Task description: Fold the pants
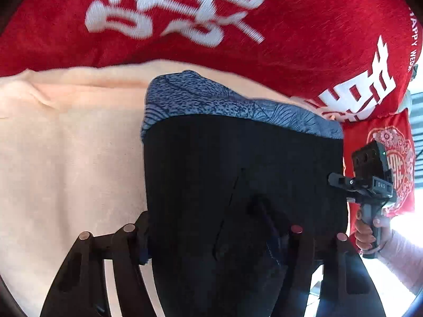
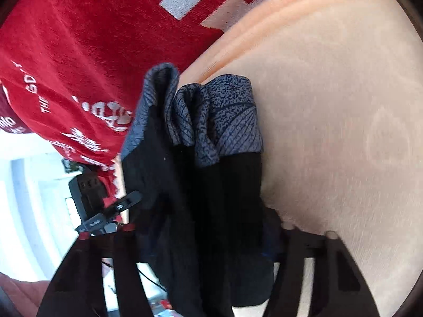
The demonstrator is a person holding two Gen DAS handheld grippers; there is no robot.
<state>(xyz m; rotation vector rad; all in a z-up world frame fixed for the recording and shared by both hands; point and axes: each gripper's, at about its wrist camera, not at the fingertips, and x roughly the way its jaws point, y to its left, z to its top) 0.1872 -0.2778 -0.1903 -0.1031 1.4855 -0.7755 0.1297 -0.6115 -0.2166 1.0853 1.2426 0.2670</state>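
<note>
Black pants (image 1: 238, 158) with a blue-grey patterned band (image 1: 224, 100) at their far end lie on a peach blanket (image 1: 66, 145). My left gripper (image 1: 216, 235) has the near end of the black cloth bunched between its fingers, and the pads press on it. In the right wrist view the pants (image 2: 211, 185) and their patterned band (image 2: 230, 116) stand up in folds from my right gripper (image 2: 206, 232), which is shut on the dark cloth. The right gripper (image 1: 341, 181) also shows at the pants' right edge, held by a hand (image 1: 370, 232). The left gripper (image 2: 124, 203) shows at the pants' left edge.
A red blanket (image 1: 185, 13) with large white characters lies behind the peach blanket, also seen as a red blanket (image 2: 66, 52) at upper left. A red patterned cushion (image 1: 396, 158) sits at the far right. The peach blanket (image 2: 330, 105) spreads to the right.
</note>
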